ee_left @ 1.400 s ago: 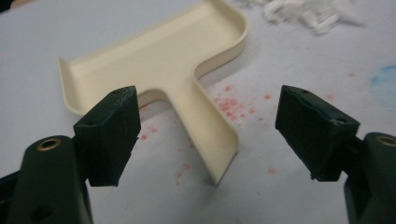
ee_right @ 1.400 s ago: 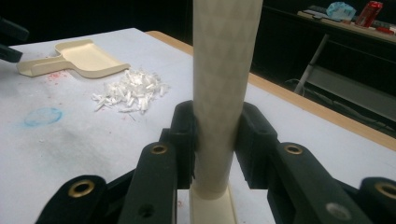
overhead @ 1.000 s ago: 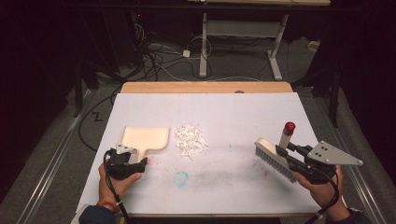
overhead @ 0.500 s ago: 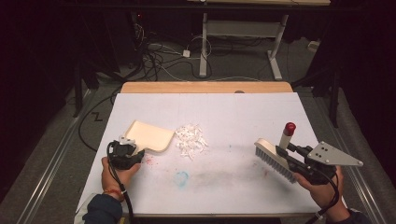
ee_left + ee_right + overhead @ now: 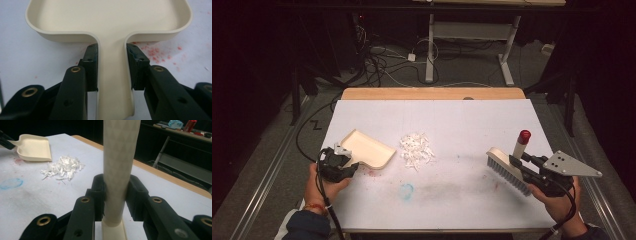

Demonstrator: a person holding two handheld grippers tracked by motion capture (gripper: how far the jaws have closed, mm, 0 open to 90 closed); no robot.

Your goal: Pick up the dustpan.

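Left hand-held gripper (image 5: 111, 67) clamped on dustpan (image 5: 369, 149) handle, jaws just closing on it — pan tilted up off the surface (image 5: 472, 120), mouth facing paper shreds (image 5: 416, 150). Right hand-held gripper (image 5: 115, 195) grips brush (image 5: 507, 167) handle, bristles down — ready to sweep.

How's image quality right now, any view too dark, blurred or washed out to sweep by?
High view: table evenly lit, room behind nearly black, paper shreds sharp enough. Left gripper view: dustpan bright and slightly washed out, its near handle end soft. Right gripper view: brush handle looms close and blurred, the shreds beyond are crisp, background dark.
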